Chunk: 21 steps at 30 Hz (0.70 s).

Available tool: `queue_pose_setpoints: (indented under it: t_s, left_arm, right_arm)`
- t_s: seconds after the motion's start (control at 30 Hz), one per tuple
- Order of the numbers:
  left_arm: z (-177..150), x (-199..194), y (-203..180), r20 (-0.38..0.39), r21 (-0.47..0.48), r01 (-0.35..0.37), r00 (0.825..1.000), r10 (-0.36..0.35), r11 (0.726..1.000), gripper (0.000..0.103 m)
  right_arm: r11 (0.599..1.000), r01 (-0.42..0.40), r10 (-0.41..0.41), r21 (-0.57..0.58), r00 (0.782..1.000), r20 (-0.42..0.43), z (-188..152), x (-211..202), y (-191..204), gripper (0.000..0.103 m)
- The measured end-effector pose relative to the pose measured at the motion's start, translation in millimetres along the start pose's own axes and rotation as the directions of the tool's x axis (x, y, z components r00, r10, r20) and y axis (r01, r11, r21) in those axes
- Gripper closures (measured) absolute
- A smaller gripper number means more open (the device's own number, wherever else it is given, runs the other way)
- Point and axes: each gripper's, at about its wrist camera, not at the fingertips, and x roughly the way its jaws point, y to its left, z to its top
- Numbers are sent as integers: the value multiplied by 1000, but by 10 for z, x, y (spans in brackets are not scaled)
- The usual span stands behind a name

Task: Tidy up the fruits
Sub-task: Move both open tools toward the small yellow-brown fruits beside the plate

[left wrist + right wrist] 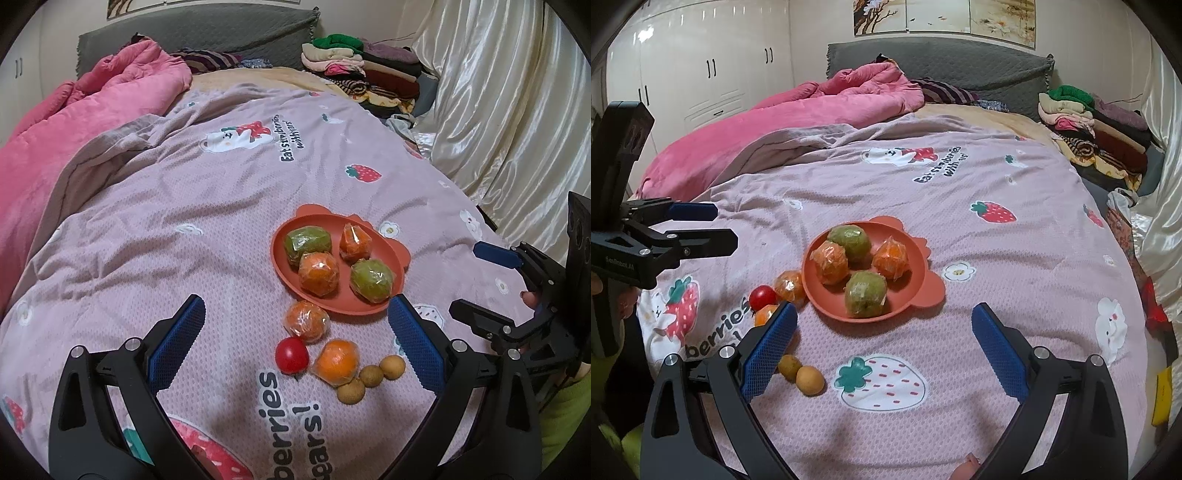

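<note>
We see the left gripper with fingers wide apart, empty, above loose fruit: a tomato, two wrapped oranges and three small brown fruits. The plate at 12 o'clock holds four wrapped fruits. The right gripper is also spread and empty; its left finger hides one orange partly.

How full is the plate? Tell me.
Partly full: the plate holds four wrapped fruits; other fruit lies loose on the blanket.

- Your blanket reads "Eat strawberries with bears!" by the printed bear, and again partly, "berries" and "bears!", near you
- Your left gripper carries small, blurred lettering
</note>
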Motion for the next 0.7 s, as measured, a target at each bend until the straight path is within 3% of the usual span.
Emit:
queue_pose_setpoints:
  t_s: [0.7]
  left_arm:
    - [-235, -216, -49, 5, -1, -14, 1000, 14, 1000, 10]
  right_arm:
    - [1000, -28, 27, -14, 999, -32, -262, -132, 204, 8]
